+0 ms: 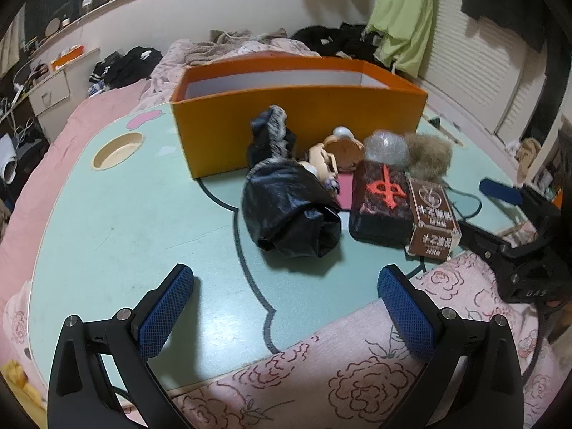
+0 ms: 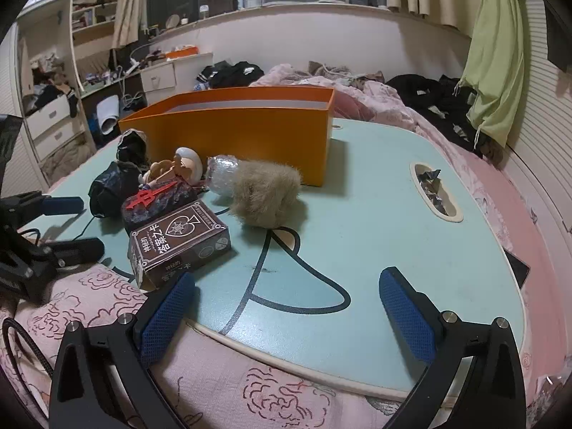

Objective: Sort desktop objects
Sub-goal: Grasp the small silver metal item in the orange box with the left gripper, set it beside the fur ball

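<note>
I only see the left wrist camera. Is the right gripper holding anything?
Observer: No. The right gripper is open, and there is nothing between its pads.
Operator: Does the table have a second hole, like the one I see on my left?
Observer: Yes. In the right wrist view there is a hole to the right of the furry ball, with crumpled wrappers inside it.
</note>
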The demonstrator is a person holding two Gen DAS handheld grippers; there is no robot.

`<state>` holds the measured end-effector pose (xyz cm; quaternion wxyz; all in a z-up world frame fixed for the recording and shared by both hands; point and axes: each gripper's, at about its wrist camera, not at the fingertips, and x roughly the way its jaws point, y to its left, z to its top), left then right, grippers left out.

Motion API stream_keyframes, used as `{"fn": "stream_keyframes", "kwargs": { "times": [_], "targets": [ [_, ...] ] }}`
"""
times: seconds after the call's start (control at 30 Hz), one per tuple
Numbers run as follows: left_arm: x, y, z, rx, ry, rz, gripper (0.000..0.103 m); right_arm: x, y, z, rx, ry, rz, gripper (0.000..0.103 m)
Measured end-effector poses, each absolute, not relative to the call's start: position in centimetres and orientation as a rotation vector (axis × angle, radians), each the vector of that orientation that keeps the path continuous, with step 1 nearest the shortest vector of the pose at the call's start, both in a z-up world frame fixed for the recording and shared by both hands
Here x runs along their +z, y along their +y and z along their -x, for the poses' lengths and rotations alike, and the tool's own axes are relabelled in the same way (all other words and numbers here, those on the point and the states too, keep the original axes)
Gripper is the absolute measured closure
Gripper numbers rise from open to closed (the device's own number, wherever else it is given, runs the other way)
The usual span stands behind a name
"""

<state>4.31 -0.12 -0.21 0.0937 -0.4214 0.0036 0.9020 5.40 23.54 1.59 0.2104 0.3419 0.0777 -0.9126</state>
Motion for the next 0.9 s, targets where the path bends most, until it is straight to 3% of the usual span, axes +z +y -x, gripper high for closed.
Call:
{"fn": "stream_keyframes", "kwargs": {
  "times": [0.27,0.37,0.5,0.7,0.9],
  "targets": [
    [8.3,2.1,-1.1,2.608,0.034,1.045,0.003,1.3,23.7,-5.4,-2.540,0.217,-0.957,0.000],
    [10.4,5.5,4.6,2.520,0.109,1.093,0.022,1.3,23.7,-5.3,-2.540,0.214,-0.956,0.000],
    [8.4,10.6,13.5,2.434,0.299,1.305,0.062,1.2,23.8,-5.3,-2.545,0.210,-0.951,0.000],
    [3.9,14.6,18.8,2.224,0.411,1.452,0.064,1.2,24.0,-5.3,-2.552,0.199,-0.941,0.000],
    [1.9,15.1,20.2,2.211,0.383,1.501,0.064,1.1,24.0,-5.4,-2.552,0.198,-0.940,0.000]
  ]
}}
